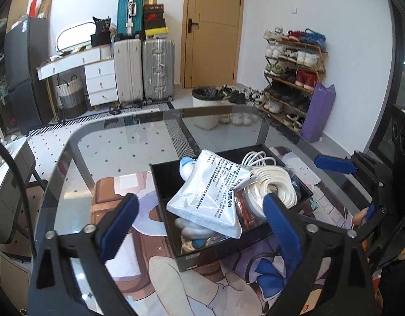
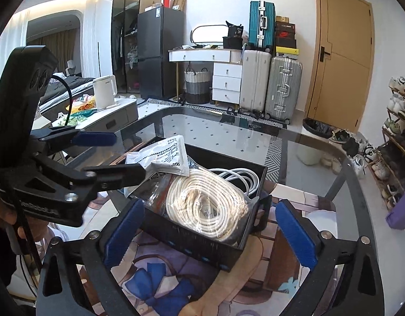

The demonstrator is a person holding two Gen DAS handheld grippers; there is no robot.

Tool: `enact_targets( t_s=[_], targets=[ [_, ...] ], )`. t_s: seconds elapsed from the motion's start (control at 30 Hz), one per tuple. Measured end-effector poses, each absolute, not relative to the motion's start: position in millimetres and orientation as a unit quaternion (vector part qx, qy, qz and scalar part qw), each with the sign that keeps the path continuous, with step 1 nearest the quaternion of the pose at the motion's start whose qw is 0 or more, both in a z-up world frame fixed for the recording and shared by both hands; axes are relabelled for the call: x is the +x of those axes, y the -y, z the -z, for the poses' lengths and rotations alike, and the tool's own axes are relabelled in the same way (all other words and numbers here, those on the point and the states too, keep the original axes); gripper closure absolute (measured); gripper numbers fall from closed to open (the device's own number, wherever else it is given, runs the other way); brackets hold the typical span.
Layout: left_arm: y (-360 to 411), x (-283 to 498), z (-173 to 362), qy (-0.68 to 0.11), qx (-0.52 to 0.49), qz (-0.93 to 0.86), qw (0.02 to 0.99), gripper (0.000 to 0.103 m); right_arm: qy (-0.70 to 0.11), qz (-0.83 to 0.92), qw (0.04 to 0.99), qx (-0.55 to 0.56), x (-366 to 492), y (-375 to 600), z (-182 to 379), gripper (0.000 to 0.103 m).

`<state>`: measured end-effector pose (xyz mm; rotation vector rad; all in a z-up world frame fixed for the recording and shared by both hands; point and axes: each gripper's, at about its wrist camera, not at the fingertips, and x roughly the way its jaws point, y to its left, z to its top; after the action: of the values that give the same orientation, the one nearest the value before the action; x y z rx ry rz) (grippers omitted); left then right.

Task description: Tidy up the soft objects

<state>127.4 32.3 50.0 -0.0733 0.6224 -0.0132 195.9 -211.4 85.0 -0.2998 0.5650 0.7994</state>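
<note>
A black box (image 1: 197, 259) stands on a printed mat on the glass table. It holds a white printed plastic pouch (image 1: 210, 194), a coil of white rope in clear wrap (image 1: 273, 184), a white cable (image 1: 257, 156) and a white and blue plush (image 1: 188, 167). My left gripper (image 1: 199, 223) is open around the box's near side, its pads apart from the pouch. In the right wrist view the box (image 2: 197, 247), rope coil (image 2: 205, 202) and pouch (image 2: 165, 155) show. My right gripper (image 2: 210, 231) is open astride the box's near wall. The left gripper (image 2: 102, 155) shows at left.
The glass table's edge (image 1: 70, 142) curves at the left and far side. A side table with a white kettle (image 2: 105, 92) stands at the left. Suitcases (image 2: 268, 84), a bin (image 1: 205, 100) and a shoe rack (image 1: 294, 73) stand beyond the table.
</note>
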Motion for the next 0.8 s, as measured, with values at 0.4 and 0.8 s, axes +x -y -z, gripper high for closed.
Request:
enact_targets(
  t_s=[0.4,0.8],
  targets=[
    [-41.4,85.5,-46.8,-0.257,-0.053,-0.018,0.965,0.000,-0.236,-0.387,0.887,-0.089,176.9,242.6,-86.0,0.001],
    [-38.1,68.8,-26.3,-0.250,-0.056,-0.031,0.966,0.000,-0.221,-0.376,0.896,-0.077,159.7,260.9,-78.3,0.001]
  ],
)
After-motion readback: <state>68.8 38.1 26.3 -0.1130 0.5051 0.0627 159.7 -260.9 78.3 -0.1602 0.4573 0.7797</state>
